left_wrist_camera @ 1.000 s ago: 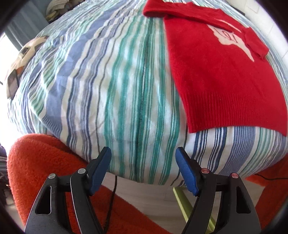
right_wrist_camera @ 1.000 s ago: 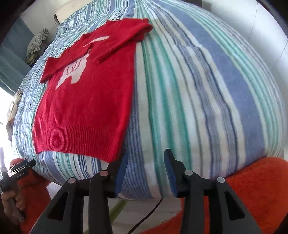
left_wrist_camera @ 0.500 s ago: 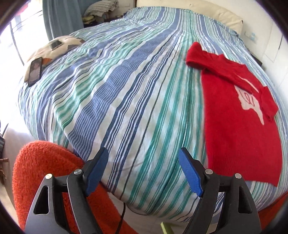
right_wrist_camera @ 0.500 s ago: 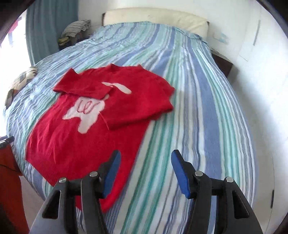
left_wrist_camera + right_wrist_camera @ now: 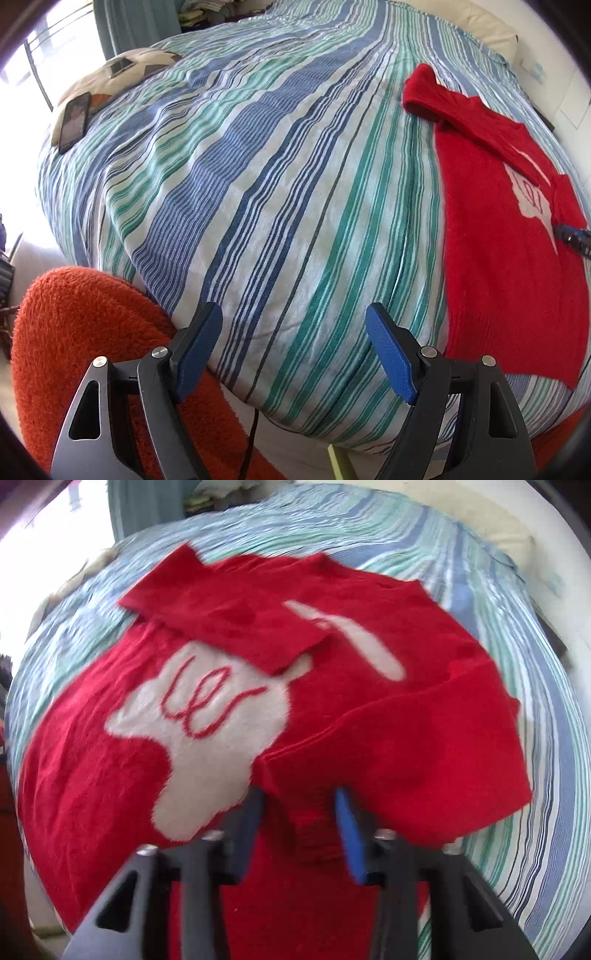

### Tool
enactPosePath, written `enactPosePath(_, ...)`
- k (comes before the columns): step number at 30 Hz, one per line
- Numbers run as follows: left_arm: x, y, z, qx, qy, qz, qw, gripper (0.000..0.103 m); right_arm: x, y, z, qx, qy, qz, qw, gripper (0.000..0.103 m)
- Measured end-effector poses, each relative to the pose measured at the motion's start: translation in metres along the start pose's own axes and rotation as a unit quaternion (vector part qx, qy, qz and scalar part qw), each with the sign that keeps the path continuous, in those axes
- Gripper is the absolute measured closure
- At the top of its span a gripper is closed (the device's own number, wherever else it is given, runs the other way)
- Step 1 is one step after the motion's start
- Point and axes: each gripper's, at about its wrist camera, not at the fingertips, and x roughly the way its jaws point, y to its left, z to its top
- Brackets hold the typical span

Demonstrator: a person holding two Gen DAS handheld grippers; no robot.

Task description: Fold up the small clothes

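Note:
A small red sweater [image 5: 110, 768] with a white figure on its chest lies flat on the striped bed [image 5: 554, 701], both sleeves folded in over the front. My right gripper [image 5: 299, 819] is open, low over the sweater, its blue pads either side of the cuff of the right folded sleeve [image 5: 424, 746]. In the left wrist view the sweater [image 5: 491, 236] lies at the right of the bed [image 5: 258, 184]. My left gripper [image 5: 293, 350] is open and empty at the bed's near edge, well left of the sweater. The right gripper's tip [image 5: 574, 236] shows over the sweater.
A phone [image 5: 74, 122] and a ball-patterned cushion [image 5: 140, 66] lie at the bed's far left. An orange fluffy rug [image 5: 81, 332] lies on the floor below the bed edge. A pillow [image 5: 480, 26] is at the head.
My right gripper has moved forward and down onto the sweater, with the sleeve cuff now between its jaws. The left gripper has shifted only slightly and stays open.

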Motion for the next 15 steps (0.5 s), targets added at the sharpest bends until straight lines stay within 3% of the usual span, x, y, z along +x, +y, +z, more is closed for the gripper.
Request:
enactPosePath(3, -0.001, 0.001, -0.001, 0.001, -0.001, -0.003, 1.0, 0.021, -0.048, -0.06, -0.009, 0.128, -0.07, -0.017, 0.989, 0.097)
enactPosePath(6, 0.001, 0.003, -0.001, -0.002, 0.003, -0.004, 1.0, 0.021, -0.103, -0.148, -0.044, 0.244, -0.116, -0.086, 0.959, 0.098)
enactPosePath(10, 0.004, -0.002, -0.002, 0.004, 0.009, -0.004, 0.9999, 0.021, -0.147, -0.252, -0.118, 0.368, -0.101, -0.184, 0.906, 0.097)
enactPosePath(12, 0.004, -0.008, -0.003, 0.016, 0.006, 0.002, 0.9998, 0.021, -0.152, -0.277, -0.152, 0.404, -0.084, -0.203, 0.888, 0.097)
enactPosePath(15, 0.002, -0.016, -0.007, 0.037, 0.002, 0.012, 0.9992, 0.021, -0.149, -0.296, -0.184, 0.444, -0.07, -0.204, 0.87, 0.098)
